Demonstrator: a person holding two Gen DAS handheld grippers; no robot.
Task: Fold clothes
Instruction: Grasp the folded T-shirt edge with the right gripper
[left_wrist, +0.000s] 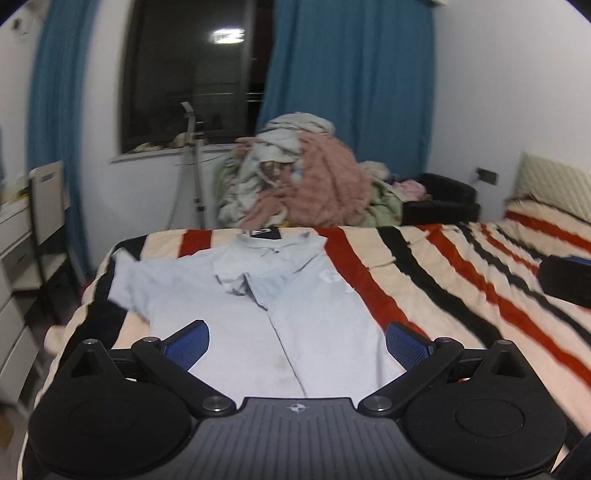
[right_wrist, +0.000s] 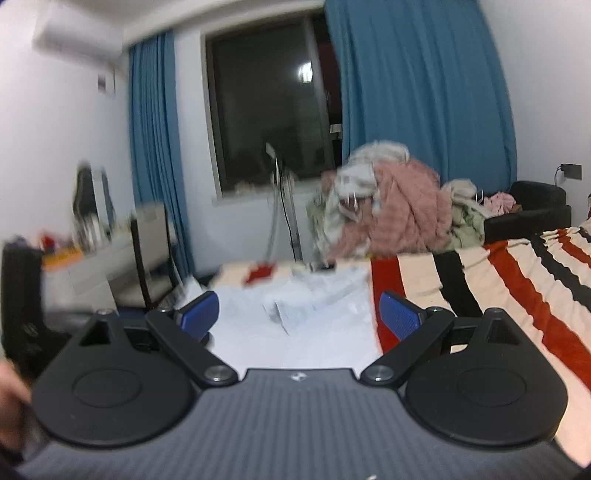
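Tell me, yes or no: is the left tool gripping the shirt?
No. The left tool is open above the light blue shirt, pads clear of it.

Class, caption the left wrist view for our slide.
Open left gripper above a pale blue collared shirt spread on a striped blanket.

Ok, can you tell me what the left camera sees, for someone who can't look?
A pale blue shirt lies spread on a striped bed, with the open left tool above it, holding nothing. Behind are a clothes pile, blue curtains and a dark window.

Striped blanket, blue curtains, dark window, black armchair, white drawers.
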